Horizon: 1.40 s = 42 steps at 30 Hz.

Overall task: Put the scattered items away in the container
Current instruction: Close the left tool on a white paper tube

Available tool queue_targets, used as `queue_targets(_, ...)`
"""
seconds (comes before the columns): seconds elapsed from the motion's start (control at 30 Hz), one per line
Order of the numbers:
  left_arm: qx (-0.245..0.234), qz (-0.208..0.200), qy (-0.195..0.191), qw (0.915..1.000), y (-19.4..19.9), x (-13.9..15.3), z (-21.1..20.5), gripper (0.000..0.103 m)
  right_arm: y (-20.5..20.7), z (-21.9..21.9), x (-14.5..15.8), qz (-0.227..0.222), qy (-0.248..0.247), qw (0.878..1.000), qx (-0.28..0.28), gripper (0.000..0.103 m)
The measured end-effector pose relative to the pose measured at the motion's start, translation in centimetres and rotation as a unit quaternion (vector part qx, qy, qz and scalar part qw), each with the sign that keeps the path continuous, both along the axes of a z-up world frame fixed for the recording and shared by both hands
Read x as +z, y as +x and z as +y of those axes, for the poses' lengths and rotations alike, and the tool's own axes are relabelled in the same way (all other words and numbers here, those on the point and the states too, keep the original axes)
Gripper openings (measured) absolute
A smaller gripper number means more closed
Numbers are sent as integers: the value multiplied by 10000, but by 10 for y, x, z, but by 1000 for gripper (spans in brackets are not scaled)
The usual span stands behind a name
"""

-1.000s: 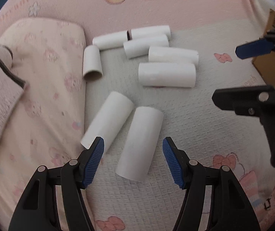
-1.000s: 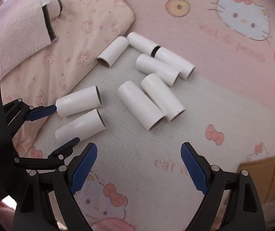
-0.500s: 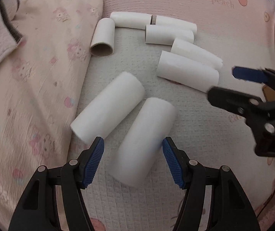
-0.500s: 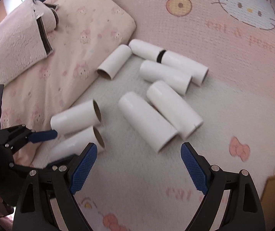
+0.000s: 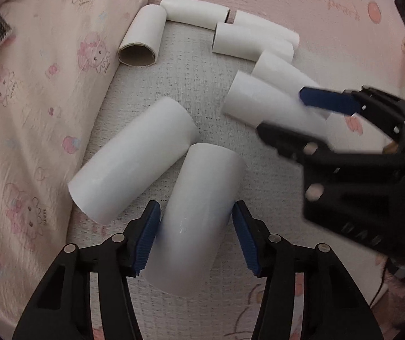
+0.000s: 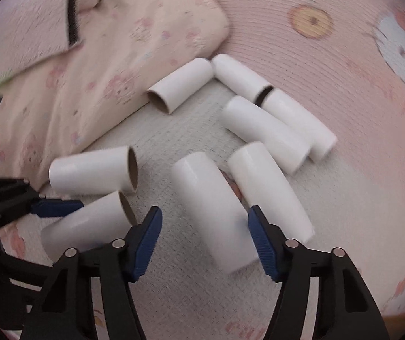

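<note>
Several white cardboard tubes lie scattered on a pale knitted blanket. In the left wrist view my left gripper [image 5: 195,236] is open with its blue pads either side of the near tube [image 5: 196,218]; a second tube [image 5: 134,160] lies just left of it. In the right wrist view my right gripper [image 6: 205,242] is open around another tube [image 6: 212,212], with one more tube [image 6: 269,189] beside it on the right. The right gripper also shows in the left wrist view [image 5: 293,116]. The container is not in view.
A pink patterned pillow [image 5: 32,113] lies to the left of the tubes. More tubes [image 6: 264,119] lie farther back near the pillow's corner. A pink cartoon-print blanket [image 6: 358,70] covers the far side. The left gripper's fingers [image 6: 56,206] show at the right wrist view's left edge.
Both grippers have moved forward and down toward the tubes. Each now has a tube between its open fingers. The cardboard container has left both views.
</note>
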State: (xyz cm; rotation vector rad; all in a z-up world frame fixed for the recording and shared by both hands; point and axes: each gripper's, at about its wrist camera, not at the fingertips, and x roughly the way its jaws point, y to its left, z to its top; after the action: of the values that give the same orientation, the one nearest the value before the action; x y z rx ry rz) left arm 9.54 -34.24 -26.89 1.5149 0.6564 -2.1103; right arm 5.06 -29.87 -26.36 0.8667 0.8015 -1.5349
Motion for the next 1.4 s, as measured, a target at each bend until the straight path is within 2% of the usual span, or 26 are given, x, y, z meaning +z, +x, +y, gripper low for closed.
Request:
queue_targets(0.13,165,113,203,9996,3,0,-1,55,6,-13,-1,-19,167,9995,276,54)
queue_targets(0.33,296,180,235,9991,3,0,4,55,11,-31,-19,133,604,9972,414,53)
queue_targets(0.47,477,219,221,9984,1,-2,5,54,-1,-31,-28,-294,672,9972,117,52)
queue_targets(0.57,443,206,179,9986,-1,-1,10,54,-12,-21,-29,-677,651,9955,-138,50)
queue_targets(0.63,348,176,137,9991,-9,-4,1,54,-18,-14,-30,-853,645,9937,-321,50)
queue_targets(0.73,70,129,-44,9999,-15,-2,10,54,-29,4,-34,-1162,677,9881,-743,49)
queue_targets(0.83,-100,144,-43,9998,-18,-2,17,54,-38,22,-39,-1427,728,9804,-1150,49)
queue_targets(0.93,-227,201,79,9995,-23,-2,24,54,-43,37,-40,-1470,761,9750,-1483,48)
queue_targets(1.03,-138,187,116,9997,-27,-3,22,54,-47,54,-39,-1235,1072,9670,-1955,48)
queue_targets(1.2,68,192,271,9994,-23,-6,13,54,-61,74,-40,-1630,1287,9445,-2547,49)
queue_targets(1.3,83,154,270,9995,-21,-6,12,54,-64,74,-39,-1660,1218,9460,-2503,49)
queue_targets(1.4,96,114,270,9995,-22,-7,12,54,-63,65,-38,-1717,1123,9528,-2236,50)
